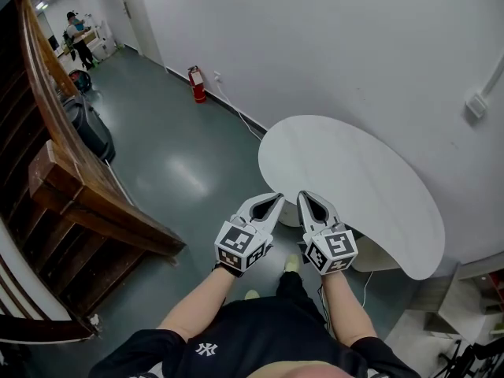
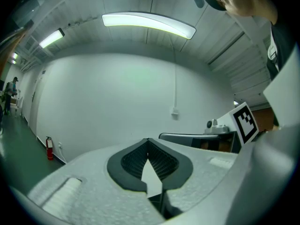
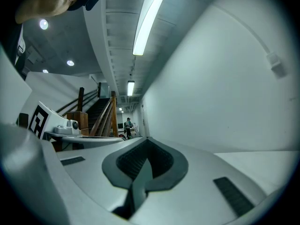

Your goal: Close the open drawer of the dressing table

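Observation:
I hold both grippers up side by side at chest height, pointing level toward a white wall. My left gripper [image 1: 276,199] [image 2: 148,139] is shut, its tips meeting with nothing between them. My right gripper [image 1: 303,197] [image 3: 147,138] is also shut and empty. Ahead and to the right, below the grippers, is a white rounded table top [image 1: 354,179]. No open drawer shows in any view. Each gripper view catches the other gripper's marker cube [image 2: 244,121] [image 3: 37,120] at its side.
A dark wooden staircase railing [image 1: 79,187] runs along the left. A red fire extinguisher [image 1: 198,83] stands by the wall on the grey-green floor [image 1: 173,156]. A person [image 1: 77,38] stands far down the corridor. A cable box [image 1: 475,105] is fixed to the wall at the right.

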`<act>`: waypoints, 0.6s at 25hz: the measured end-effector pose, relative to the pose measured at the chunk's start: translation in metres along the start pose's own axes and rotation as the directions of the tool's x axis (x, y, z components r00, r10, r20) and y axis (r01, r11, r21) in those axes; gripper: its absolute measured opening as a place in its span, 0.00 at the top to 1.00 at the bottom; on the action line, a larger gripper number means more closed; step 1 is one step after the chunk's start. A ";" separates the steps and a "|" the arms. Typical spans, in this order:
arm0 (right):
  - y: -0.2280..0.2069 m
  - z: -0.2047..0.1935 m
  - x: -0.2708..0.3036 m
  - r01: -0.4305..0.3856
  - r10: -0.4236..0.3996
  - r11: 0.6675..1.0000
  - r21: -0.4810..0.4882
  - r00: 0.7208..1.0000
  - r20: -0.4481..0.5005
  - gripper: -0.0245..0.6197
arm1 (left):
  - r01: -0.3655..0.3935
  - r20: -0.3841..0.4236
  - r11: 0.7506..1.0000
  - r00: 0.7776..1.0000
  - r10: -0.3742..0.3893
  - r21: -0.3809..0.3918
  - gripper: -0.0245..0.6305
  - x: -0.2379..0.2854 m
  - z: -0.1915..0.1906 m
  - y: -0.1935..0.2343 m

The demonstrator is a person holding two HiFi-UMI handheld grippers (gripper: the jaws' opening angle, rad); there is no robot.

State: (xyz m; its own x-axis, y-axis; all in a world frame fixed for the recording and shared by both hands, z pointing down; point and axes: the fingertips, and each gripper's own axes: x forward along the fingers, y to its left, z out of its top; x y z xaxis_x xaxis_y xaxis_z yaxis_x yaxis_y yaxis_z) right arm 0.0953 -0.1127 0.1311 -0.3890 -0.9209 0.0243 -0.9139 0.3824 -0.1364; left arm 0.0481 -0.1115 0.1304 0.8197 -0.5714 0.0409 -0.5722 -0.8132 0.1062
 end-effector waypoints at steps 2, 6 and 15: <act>0.002 0.001 0.000 0.002 -0.002 1.000 -0.001 1.000 0.002 0.94 | -0.004 0.003 1.000 1.000 0.004 -0.001 0.95 -0.002 0.002 0.002; 0.005 0.001 -0.001 0.002 -0.001 1.000 -0.005 1.000 0.002 0.94 | -0.007 0.007 1.000 1.000 0.007 -0.001 0.95 -0.004 0.004 0.002; -0.003 -0.002 0.004 0.004 -0.004 1.000 -0.002 1.000 0.003 0.94 | -0.010 -0.004 1.000 1.000 0.010 -0.007 0.95 0.005 -0.004 0.005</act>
State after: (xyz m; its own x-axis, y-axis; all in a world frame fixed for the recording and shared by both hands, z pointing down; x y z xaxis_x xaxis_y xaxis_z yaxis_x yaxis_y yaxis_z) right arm 0.0963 -0.1171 0.1332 -0.3851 -0.9226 0.0221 -0.9157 0.3790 -0.1340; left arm 0.0498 -0.1180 0.1351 0.8141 -0.5790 0.0460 -0.5801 -0.8067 0.1129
